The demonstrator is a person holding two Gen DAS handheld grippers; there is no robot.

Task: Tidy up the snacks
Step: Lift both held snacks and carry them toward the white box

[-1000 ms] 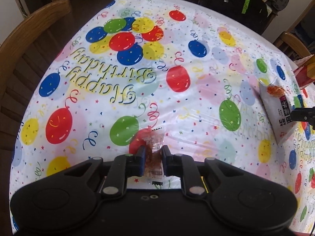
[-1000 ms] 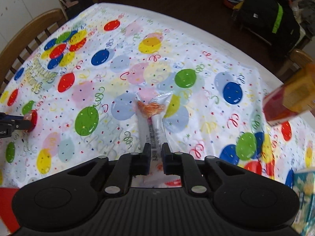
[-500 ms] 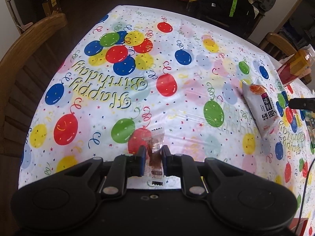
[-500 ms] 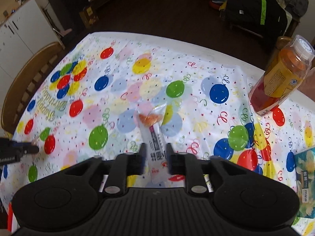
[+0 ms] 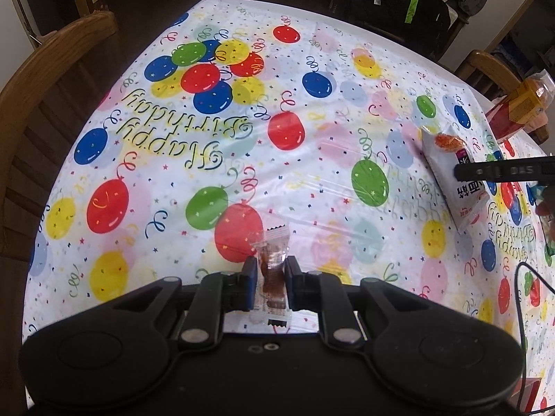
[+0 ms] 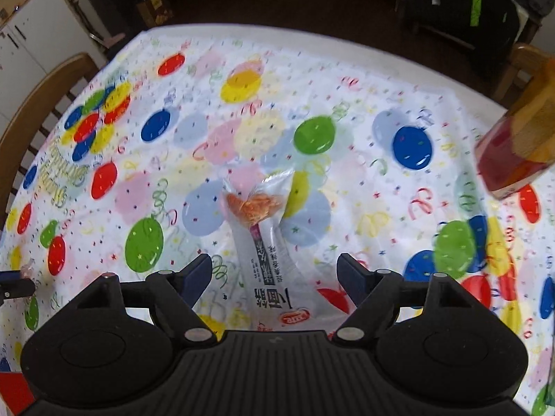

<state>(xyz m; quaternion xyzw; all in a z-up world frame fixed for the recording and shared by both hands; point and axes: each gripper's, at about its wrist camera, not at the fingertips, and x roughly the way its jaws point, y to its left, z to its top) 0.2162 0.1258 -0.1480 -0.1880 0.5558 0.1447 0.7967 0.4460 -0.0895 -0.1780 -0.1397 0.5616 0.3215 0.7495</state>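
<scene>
Right gripper (image 6: 274, 270): jaws now spread wide, having let go of the long white noodle-snack packet with orange contents (image 6: 267, 242), which lies flat on the balloon-print tablecloth (image 6: 347, 79); placement judged complete. Left gripper (image 5: 271, 277): still clamped on the small clear-wrapped brown candy (image 5: 272, 270), awaiting placement

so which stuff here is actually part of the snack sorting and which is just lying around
Part of the job:
- small clear-wrapped brown candy, clamped in the left gripper
- white snack packet lying on the table, between the open right gripper
- orange drink bottle, possibly

Just lying about:
- balloon tablecloth
- wooden chair
- black backpack
</scene>
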